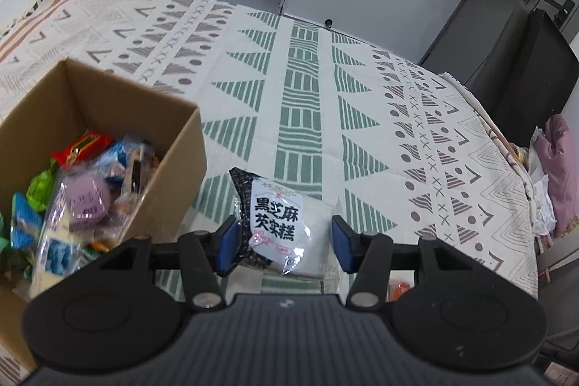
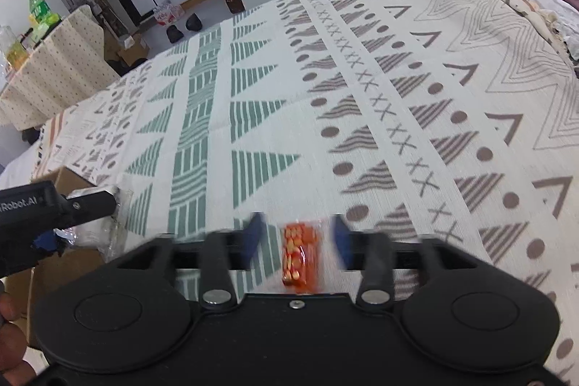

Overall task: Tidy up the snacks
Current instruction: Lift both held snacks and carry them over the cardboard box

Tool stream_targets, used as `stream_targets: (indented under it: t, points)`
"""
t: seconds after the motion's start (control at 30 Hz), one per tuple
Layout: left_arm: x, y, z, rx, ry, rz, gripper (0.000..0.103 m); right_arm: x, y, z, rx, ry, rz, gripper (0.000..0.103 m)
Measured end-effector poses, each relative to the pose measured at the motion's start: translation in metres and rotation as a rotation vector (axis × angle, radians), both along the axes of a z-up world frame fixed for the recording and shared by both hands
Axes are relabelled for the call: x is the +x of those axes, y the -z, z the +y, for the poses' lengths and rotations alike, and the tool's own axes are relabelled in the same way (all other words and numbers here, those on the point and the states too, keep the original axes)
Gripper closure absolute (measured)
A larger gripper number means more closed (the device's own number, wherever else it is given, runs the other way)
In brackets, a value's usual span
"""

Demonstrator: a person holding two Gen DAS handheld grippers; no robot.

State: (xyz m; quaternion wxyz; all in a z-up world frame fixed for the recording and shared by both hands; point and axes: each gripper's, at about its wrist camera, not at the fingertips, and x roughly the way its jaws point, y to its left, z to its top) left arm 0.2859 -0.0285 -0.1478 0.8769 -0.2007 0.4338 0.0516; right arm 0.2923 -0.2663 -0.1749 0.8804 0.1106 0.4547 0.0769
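Observation:
A cardboard box [image 1: 173, 136] with several wrapped snacks stands at the left in the left wrist view. A white packet with black Chinese print [image 1: 286, 227] lies on the patterned cloth between the fingers of my left gripper [image 1: 286, 243]. The jaws are open; the left pad is at the packet's edge and the right pad stands apart. In the right wrist view a small orange snack packet [image 2: 300, 254] lies between the open fingers of my right gripper [image 2: 298, 237], apart from both pads. The left gripper [image 2: 47, 208] shows at the left edge there.
The table [image 1: 307, 96] wears a white cloth with green and brown patterns. Its right edge [image 1: 521, 169] drops beside a black chair and pink fabric. An orange item [image 1: 398, 290] lies just right of the left gripper. Bottles and shoes are on the floor beyond.

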Motion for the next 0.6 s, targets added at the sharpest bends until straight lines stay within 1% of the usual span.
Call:
stream_targets:
  t: [0.13,0.23,0.27,0.3,0.37,0.43,0.6]
  points:
    - [-0.005,0.006,0.0,-0.014,0.006,0.009,0.05,-0.002,0.01,0.007,-0.022,-0.021,0.057,0.044]
    - [-0.007,0.01,0.0,-0.024,0.006,0.017,0.05,0.0,0.018,0.014,-0.04,-0.029,0.065,0.046]
    - [-0.008,0.011,0.0,-0.027,0.007,0.017,0.05,0.001,0.021,0.016,-0.047,-0.032,0.077,0.05]
    - [-0.008,0.011,0.0,-0.027,0.007,0.017,0.05,0.003,0.025,0.019,-0.052,-0.036,0.093,0.062]
    - [-0.008,0.012,0.0,-0.027,0.006,0.016,0.05,0.005,0.032,0.022,-0.06,-0.031,0.144,0.08]
    - [-0.009,0.012,0.002,-0.029,0.001,0.017,0.05,0.004,0.029,0.024,-0.062,-0.027,0.139,0.082]
    - [-0.013,0.004,0.005,-0.016,-0.004,0.016,0.05,-0.005,0.009,0.029,-0.036,-0.035,0.1,0.083]
